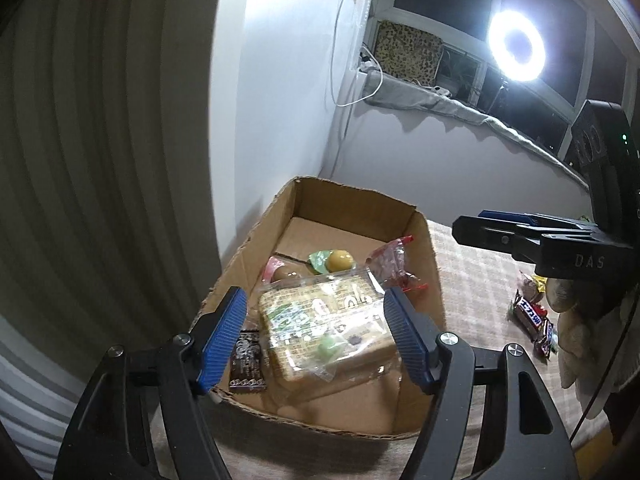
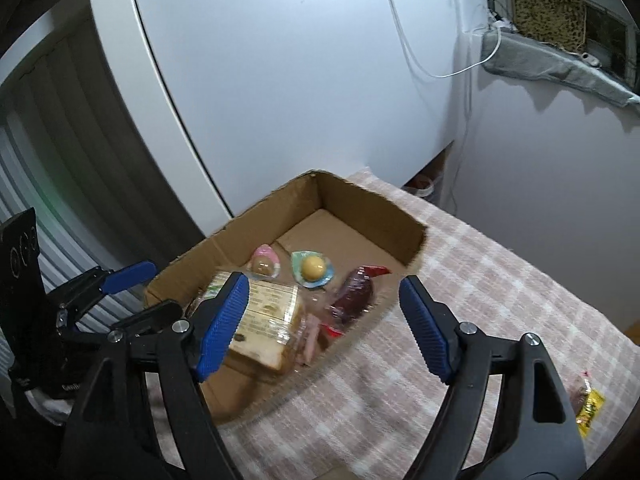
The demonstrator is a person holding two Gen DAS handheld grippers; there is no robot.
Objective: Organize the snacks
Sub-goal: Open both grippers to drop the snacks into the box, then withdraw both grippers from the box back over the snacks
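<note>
A cardboard box stands on a checked cloth. In it lie a big clear-wrapped bread pack, a red packet, a yellow ball sweet, a pink-wrapped sweet and a dark packet. My left gripper hovers open over the box, its blue pads either side of the bread pack and clear of it. My right gripper is open above the box's near right wall, holding nothing.
Wrapped chocolate bars and a yellow packet lie loose on the cloth right of the box. A white cabinet and the wall stand close behind the box. A ring light glares at the window.
</note>
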